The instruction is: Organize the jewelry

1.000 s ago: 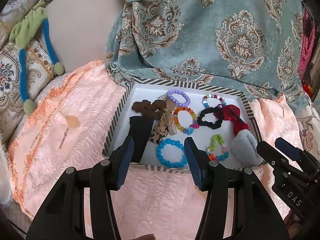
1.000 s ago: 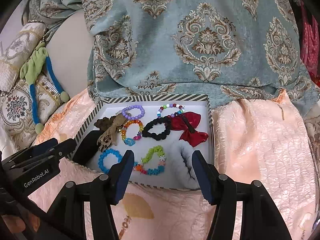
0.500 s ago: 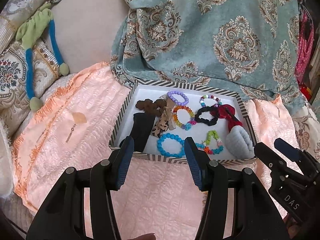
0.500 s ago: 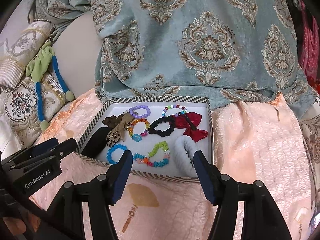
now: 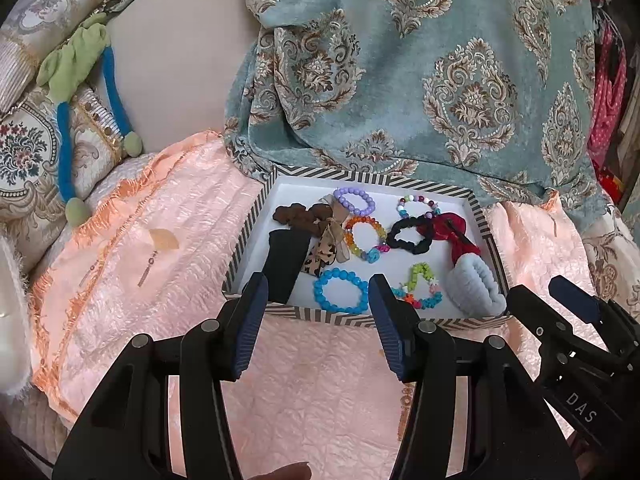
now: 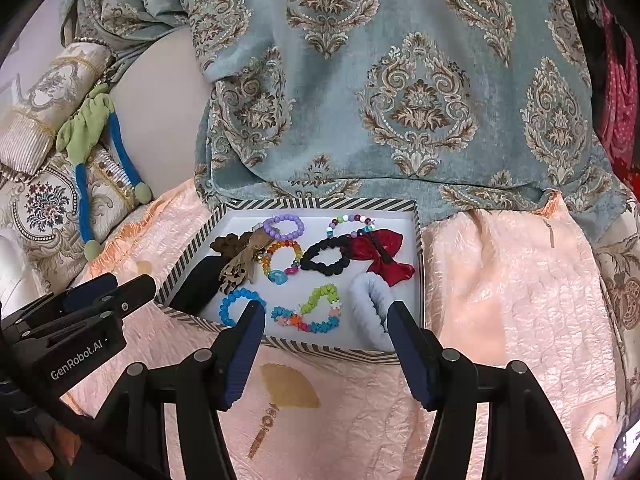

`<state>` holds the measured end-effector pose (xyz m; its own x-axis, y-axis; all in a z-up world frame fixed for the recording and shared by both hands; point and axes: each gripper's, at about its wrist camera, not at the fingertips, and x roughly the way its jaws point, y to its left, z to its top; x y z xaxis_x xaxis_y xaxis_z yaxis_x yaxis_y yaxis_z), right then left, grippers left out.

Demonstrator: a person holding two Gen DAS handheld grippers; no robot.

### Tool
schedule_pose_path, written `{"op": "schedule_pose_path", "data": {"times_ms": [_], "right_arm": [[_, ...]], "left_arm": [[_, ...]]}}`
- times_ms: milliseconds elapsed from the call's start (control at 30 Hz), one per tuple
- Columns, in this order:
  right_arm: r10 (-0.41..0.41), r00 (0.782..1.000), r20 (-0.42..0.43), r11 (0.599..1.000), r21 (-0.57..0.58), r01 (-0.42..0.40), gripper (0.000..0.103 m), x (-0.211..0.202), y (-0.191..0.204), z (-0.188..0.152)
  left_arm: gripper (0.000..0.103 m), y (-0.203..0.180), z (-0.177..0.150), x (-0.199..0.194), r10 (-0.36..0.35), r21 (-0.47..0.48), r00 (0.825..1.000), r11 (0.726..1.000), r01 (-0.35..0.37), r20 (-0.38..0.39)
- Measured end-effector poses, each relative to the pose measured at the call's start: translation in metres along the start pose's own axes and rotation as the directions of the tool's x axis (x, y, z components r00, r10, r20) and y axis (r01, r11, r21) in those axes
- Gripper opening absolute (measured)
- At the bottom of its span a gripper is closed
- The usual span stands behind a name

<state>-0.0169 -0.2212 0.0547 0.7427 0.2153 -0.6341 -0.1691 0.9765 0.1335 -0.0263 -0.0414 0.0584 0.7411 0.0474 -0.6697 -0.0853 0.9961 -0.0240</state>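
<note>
The tray (image 6: pixel 417 240), white inside with a striped rim, lies on the peach bedspread (image 6: pixel 512 288) and holds all the jewelry. In the right wrist view, a purple bracelet (image 6: pixel 283 227) sits at the tray's 11 o'clock and a mixed-bead bracelet (image 6: pixel 352 226) at 1 o'clock. A black scrunchie (image 6: pixel 326 261) lies at centre, touching a red bow (image 6: pixel 380 252) at 3 o'clock. An orange bracelet (image 6: pixel 282 260) lies just beside a brown bow (image 6: pixel 240 264) at 9 o'clock. Along the near edge lie a blue bracelet (image 6: pixel 236 306) at 7 o'clock, a green-and-blue bracelet (image 6: pixel 316 312) at 6 o'clock and a grey scrunchie (image 6: pixel 370 312) at 5 o'clock.

The right gripper (image 6: pixel 324 316) hangs over the near rim, jaws wide, holding nothing. The left gripper (image 5: pixel 316 298) does likewise, wide and empty, at the tray's 7 o'clock. A teal damask cloth (image 6: pixel 400 80) drapes behind the tray at 12 o'clock.
</note>
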Motion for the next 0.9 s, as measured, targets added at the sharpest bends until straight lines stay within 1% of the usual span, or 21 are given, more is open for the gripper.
{"op": "schedule_pose_path", "data": {"times_ms": [400, 900], "right_arm": [[0.003, 1.0, -0.005, 1.0, 0.0, -0.003, 0.062, -0.0001, 0.0001, -0.0011], [0.007, 1.0, -0.019, 1.0, 0.003, -0.006, 0.062, 0.0058, -0.0013, -0.0031]], "left_arm": [[0.052, 0.0008, 0.0021, -0.0046, 0.007, 0.001, 1.0, 1.0, -0.007, 0.015], [0.052, 0.001, 0.0007, -0.0007, 0.011, 0.008, 1.0, 1.0, -0.011, 0.004]]}}
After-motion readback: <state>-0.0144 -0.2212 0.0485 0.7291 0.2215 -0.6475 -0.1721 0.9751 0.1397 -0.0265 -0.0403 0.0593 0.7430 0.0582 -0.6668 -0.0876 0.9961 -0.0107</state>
